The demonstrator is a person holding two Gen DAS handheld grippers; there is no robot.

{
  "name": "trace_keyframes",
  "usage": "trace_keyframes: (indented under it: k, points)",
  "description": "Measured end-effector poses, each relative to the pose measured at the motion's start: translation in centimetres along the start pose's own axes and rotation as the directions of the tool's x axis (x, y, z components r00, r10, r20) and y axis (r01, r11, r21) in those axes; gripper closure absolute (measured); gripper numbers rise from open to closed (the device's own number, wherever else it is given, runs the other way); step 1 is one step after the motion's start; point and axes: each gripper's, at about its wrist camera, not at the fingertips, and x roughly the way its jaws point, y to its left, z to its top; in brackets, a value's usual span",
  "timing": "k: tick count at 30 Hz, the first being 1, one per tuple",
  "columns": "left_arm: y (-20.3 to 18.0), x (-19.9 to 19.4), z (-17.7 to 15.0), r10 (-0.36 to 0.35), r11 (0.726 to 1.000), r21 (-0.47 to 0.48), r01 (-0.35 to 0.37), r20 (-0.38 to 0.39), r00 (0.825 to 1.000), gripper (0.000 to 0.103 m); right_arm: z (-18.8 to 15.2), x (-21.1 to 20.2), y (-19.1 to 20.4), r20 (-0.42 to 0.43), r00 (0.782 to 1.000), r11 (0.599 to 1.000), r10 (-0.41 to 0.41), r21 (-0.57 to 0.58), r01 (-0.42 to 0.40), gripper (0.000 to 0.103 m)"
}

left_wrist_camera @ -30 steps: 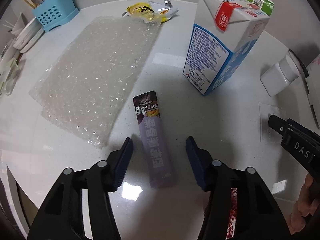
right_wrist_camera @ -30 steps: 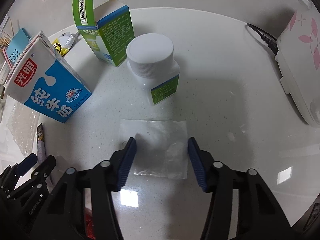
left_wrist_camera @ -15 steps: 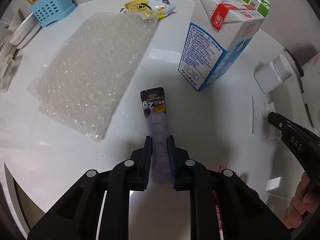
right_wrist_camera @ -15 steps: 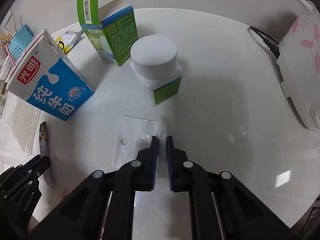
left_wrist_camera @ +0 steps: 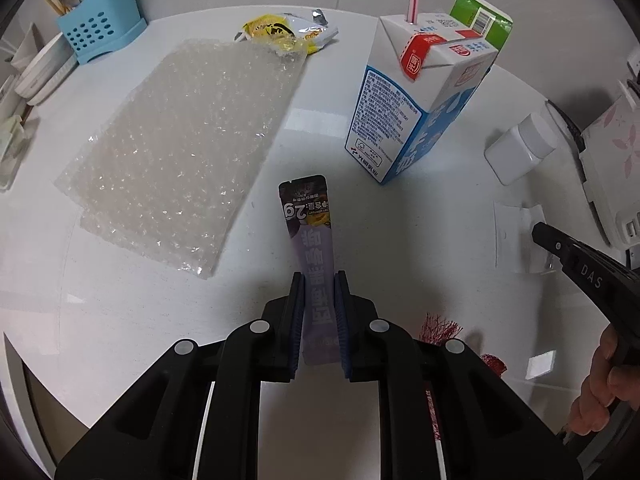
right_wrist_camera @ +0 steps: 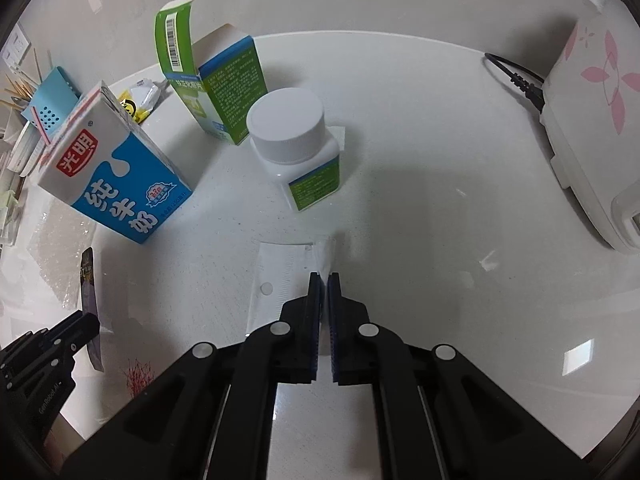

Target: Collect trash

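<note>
My left gripper (left_wrist_camera: 319,280) is shut on a purple stick sachet (left_wrist_camera: 310,224), whose far end sticks out ahead of the blue pads over the white table (left_wrist_camera: 120,320). My right gripper (right_wrist_camera: 324,280) is shut on a clear plastic bag (right_wrist_camera: 280,276), pinching its right edge so that it folds up between the pads. In the left wrist view the same clear bag (left_wrist_camera: 510,236) lies at the right, with the right gripper's black finger (left_wrist_camera: 560,248) on it. The left gripper's fingers (right_wrist_camera: 60,332) and the purple sachet (right_wrist_camera: 88,280) show at the lower left of the right wrist view.
A blue-and-white milk carton (left_wrist_camera: 416,100) with a straw, a green box (right_wrist_camera: 216,92), a white pill bottle (right_wrist_camera: 296,148), a bubble-wrap sheet (left_wrist_camera: 180,152) and a yellow snack wrapper (left_wrist_camera: 288,32) stand around. A blue utensil holder (left_wrist_camera: 96,32) sits far left, a white appliance (right_wrist_camera: 592,120) right.
Both grippers went from open to shut: the left closed on the purple sachet, the right on the clear bag's edge. Both objects now stand slightly lifted or folded between the pads.
</note>
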Motion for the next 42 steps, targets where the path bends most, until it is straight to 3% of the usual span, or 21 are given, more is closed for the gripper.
trace_keyframes:
  k: [22,42]
  points:
    - [2.2,-3.9,-2.8,-0.058,0.997,0.062,0.055,0.040,0.998,0.089,-3.3,-4.7,0.1,0.066,0.998,0.998,0.019,0.058,-0.022,0.100]
    - [7.1,-9.0,-6.2,-0.144,0.982,0.138,0.132,0.088,0.986,0.089,-9.2,-14.4,6.6,0.202,0.979,0.998,-0.016,0.059,0.004,0.100]
